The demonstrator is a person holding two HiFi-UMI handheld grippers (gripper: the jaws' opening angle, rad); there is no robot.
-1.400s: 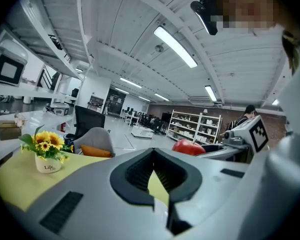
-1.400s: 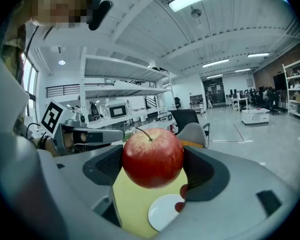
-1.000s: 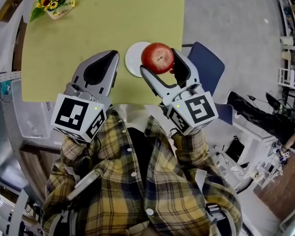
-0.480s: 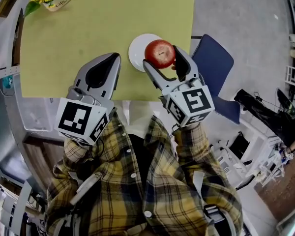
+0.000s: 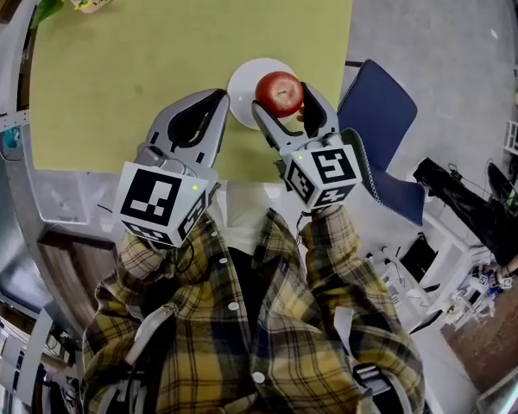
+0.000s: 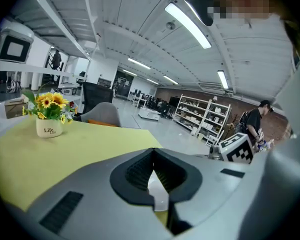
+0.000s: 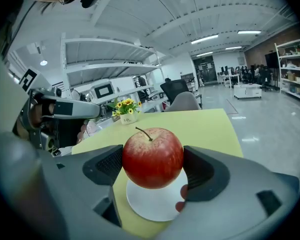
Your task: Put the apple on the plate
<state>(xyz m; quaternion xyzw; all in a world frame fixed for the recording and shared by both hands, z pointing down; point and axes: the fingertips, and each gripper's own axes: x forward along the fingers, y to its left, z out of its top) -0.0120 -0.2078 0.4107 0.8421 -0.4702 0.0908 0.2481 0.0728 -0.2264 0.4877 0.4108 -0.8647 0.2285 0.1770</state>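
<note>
Apple clamped in right gripper over the plate, left gripper clenched on nothing.

Yellow-green table (image 5: 155,50) has wide bare room left and far of the white plate (image 5: 244,89), which sits by the table's right edge near the front corner; blue chair (image 5: 375,115) is just past that edge. Left gripper (image 5: 214,102) has its jaws together. Right gripper (image 5: 282,99) pinches the apple (image 5: 279,92): red, faint yellow speckling, stem up. Compared with a second ago, the apple sits further over the plate.

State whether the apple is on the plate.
Off it: the right claw grips the apple above the white plate.
</note>
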